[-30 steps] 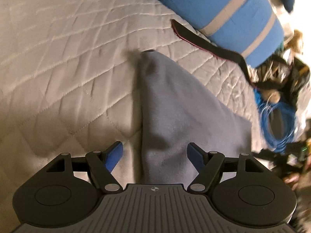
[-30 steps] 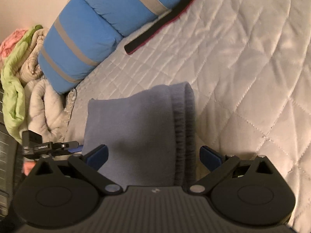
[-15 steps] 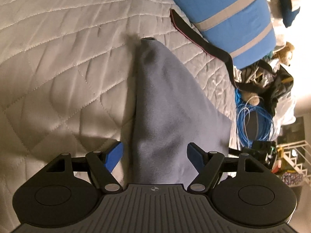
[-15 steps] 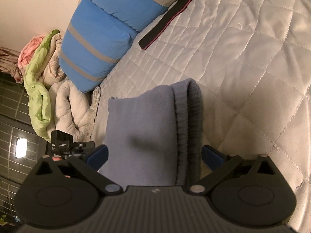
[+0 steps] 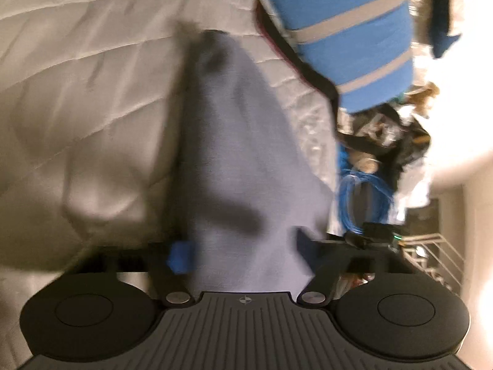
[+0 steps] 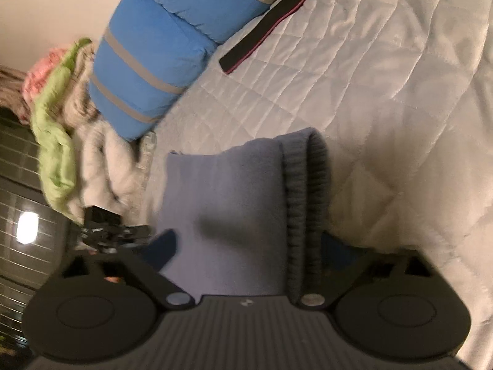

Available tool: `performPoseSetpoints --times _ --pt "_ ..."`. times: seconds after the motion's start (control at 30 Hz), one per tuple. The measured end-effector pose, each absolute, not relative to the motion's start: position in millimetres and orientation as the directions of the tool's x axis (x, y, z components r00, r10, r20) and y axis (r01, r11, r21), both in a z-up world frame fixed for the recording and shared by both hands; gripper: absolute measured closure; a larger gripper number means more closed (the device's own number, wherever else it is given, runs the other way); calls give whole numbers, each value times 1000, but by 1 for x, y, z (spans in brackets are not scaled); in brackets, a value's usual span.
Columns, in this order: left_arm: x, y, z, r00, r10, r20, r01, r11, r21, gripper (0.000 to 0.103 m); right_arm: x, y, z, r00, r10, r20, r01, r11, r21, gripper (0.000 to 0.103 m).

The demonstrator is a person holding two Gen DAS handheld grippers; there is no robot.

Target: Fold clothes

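A folded grey-blue sweatshirt [image 5: 234, 154] lies on the white quilted bed [image 5: 77, 77]. In the left wrist view it runs away from me as a long narrow shape. My left gripper [image 5: 243, 249] is open, its blue-padded fingers either side of the garment's near end. In the right wrist view the sweatshirt [image 6: 228, 203] shows its ribbed hem [image 6: 305, 203] on the right. My right gripper [image 6: 246, 246] is open and straddles the near edge of the cloth. The frames are motion-blurred.
A blue rolled bedding bundle with grey stripes [image 6: 172, 46] lies at the back, with a black strap [image 6: 262, 27] beside it. Piled clothes [image 6: 58, 123] sit off the bed's left edge. Blue cable [image 5: 363, 194] and clutter lie past the bed's edge.
Both grippers have moved over the sweatshirt and the views have swung; the frames are now blurred. The garment sits nearer and larger between the fingers. Both grippers stay open.
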State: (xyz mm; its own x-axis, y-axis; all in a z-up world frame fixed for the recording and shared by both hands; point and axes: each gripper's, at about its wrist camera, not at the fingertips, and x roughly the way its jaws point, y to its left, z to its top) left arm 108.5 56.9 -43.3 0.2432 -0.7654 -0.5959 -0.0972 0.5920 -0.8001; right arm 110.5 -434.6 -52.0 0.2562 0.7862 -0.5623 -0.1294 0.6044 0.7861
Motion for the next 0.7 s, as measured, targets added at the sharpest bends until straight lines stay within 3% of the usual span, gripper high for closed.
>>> performPoseSetpoints --times 0.03,0.1,0.3,0.7 --pt "108 58 -42 246 -763 -598 -102 593 -799 83 111 -438 -55 255 777 -575 -100 613 784 68" --pt "107 59 -34 255 -751 -609 -89 609 -788 87 108 -441 -55 262 773 -578 -89 616 783 74" --pt "102 58 7 286 -690 -665 -25 689 -725 89 99 -430 -30 305 765 -567 -140 625 768 76" --pt "93 107 31 377 -657 -653 -27 697 -716 89 109 -381 -8 289 794 -534 -214 598 772 76"
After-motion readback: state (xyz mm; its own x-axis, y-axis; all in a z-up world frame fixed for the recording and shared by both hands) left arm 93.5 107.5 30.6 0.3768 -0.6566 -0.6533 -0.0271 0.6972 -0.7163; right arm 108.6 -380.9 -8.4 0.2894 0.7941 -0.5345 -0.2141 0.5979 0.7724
